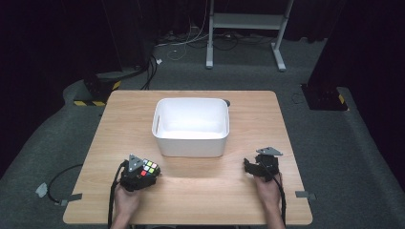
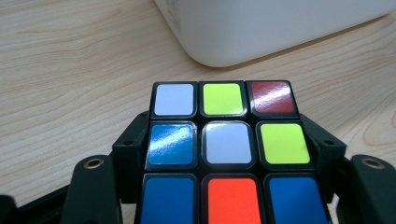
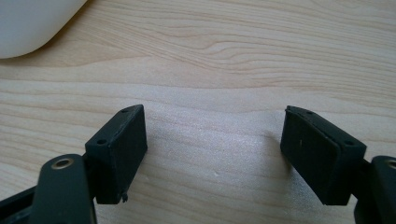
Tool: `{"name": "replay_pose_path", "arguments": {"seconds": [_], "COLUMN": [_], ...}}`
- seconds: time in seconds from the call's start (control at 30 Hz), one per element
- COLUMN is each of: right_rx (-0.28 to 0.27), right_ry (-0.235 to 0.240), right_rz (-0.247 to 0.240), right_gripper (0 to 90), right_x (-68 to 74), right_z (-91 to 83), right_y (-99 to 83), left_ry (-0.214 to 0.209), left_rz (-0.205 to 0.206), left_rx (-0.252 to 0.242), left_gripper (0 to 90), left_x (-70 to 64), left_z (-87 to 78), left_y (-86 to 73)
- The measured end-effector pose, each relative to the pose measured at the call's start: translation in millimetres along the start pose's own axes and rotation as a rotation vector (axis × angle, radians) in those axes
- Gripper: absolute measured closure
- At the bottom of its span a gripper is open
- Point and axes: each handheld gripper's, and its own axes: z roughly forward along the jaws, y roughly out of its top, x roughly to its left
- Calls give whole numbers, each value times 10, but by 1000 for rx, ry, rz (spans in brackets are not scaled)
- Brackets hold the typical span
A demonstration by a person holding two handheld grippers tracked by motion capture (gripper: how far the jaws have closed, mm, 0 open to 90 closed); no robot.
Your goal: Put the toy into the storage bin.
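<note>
Nearest the camera, two hands come over the near edge of the wooden table (image 1: 248, 191), each holding a gripper.

Toward the near-left corner, the left gripper (image 1: 139, 174) has its jaws pressed against the two sides of a scrambled puzzle cube (image 2: 224, 151), pinching it between them. From the left gripper view, the cube's top face shows white, yellow-green, red, blue and orange stickers, and bare wood lies ahead of it up to the rounded corner of the white tub (image 2: 280, 28).

Toward the near-right corner, the right gripper (image 3: 215, 154) has its jaws spread wide with only bare wood grain between them; they hold nothing.

Centred on the table, nearer the far edge, the white tub (image 1: 191, 143) stands open-topped. Open wood runs along both side edges, left and right of the tub, and a clear strip lies between the tub's near wall and the two grippers, which sit well apart from each other.
</note>
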Motion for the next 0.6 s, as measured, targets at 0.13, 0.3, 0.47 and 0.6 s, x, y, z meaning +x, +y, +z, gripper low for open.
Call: {"name": "replay_pose_path", "arguments": {"seconds": [0.13, 0.3, 0.47, 0.6], "right_rx": [0, 0, 0, 0], "right_ry": [0, 0, 0, 0], "right_rz": [0, 0, 0, 0], "right_gripper": [224, 224, 224, 224], "right_x": [0, 1, 1, 1], "right_z": [0, 0, 0, 0], "right_y": [0, 0, 0, 0], "left_ry": [-9, -25, -33, -34], "left_rz": [5, 7, 7, 14], "left_rx": [3, 10, 12, 13], "left_gripper": [337, 337, 338, 337], "left_x": [-6, -11, -8, -7], "left_z": [-10, -21, -42, -63], "left_y": [21, 50, 79, 106]}}
